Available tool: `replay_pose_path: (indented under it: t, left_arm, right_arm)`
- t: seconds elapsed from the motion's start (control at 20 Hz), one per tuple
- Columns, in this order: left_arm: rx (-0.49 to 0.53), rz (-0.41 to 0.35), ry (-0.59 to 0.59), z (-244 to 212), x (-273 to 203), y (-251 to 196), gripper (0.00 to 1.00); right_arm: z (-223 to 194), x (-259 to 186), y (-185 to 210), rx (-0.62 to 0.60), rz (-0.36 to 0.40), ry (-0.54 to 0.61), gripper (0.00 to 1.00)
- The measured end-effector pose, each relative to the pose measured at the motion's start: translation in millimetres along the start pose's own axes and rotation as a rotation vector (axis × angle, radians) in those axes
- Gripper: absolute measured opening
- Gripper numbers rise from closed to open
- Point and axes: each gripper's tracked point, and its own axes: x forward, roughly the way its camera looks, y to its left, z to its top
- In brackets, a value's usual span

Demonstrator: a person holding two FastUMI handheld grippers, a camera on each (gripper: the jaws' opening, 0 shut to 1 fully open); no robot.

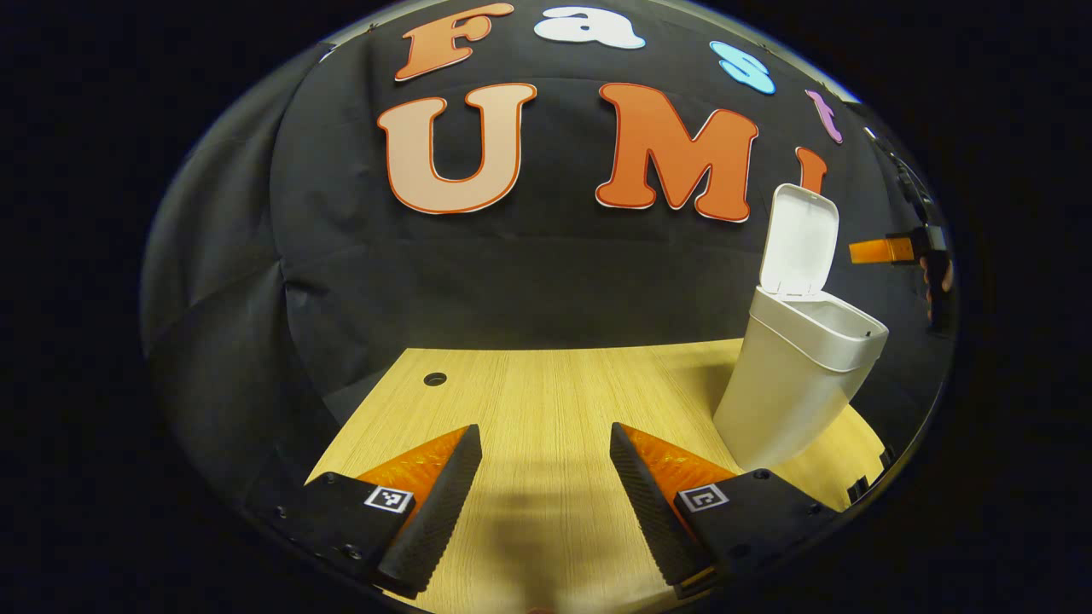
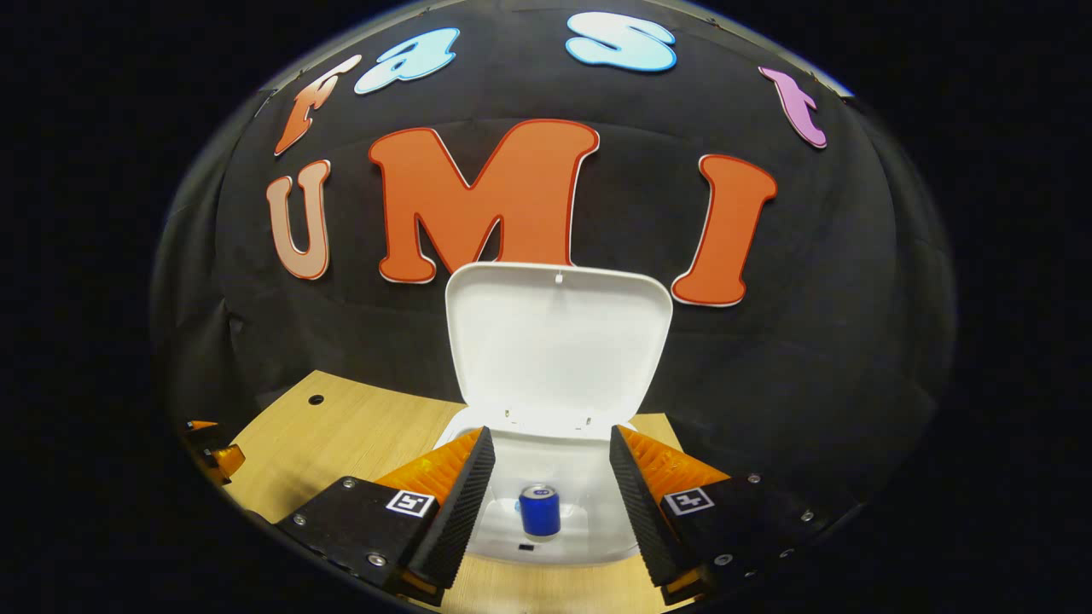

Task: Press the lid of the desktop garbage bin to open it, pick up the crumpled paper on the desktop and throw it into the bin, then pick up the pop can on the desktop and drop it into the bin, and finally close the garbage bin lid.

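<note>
Pop can [image 2: 539,509] lies inside the bin [image 2: 554,503], lower centre of frame; lid [image 2: 559,337] upright. Right gripper [image 2: 552,499] spread, empty, above the opening. Risk: pushing the lid off-centre could tip the bin.

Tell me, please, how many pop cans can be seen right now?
1. The blue pop can is inside the open garbage bin, between the open right tool fingers in the right gripper view. Others could be hidden deeper inside.
</note>
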Motion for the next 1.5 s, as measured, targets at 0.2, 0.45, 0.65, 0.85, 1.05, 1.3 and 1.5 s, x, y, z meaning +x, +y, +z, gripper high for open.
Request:
replay_pose_path:
  t: [0.2, 0.45, 0.65, 0.85, 1.05, 1.3, 1.5]
  left_arm:
    - [-0.009, 0.004, 0.001, -2, 2, 3, 0.97]
    - [-0.019, 0.015, 0.018, -8, 7, 12, 0.97]
    - [-0.024, 0.023, 0.037, -13, 12, 17, 0.97]
    - [-0.029, 0.031, 0.046, -16, 14, 22, 0.97]
    - [-0.034, 0.047, 0.046, -15, 16, 30, 0.97]
    - [-0.045, 0.064, 0.046, -18, 15, 38, 0.97]
    - [-0.049, 0.066, 0.047, -18, 15, 39, 0.97]
  right_arm:
    - [38, 10, -3, -0.02, -0.017, -0.048, 0.82]
    - [72, 23, -6, -0.045, -0.025, -0.083, 0.83]
    - [98, 36, -7, -0.028, -0.024, -0.111, 0.83]
    - [117, 49, -8, -0.027, -0.036, -0.128, 0.83]
    - [133, 65, -11, -0.021, -0.051, -0.139, 0.83]
    - [123, 83, -9, 0.007, -0.044, -0.084, 0.83]
    - [112, 84, -8, 0.012, -0.042, -0.047, 0.83]
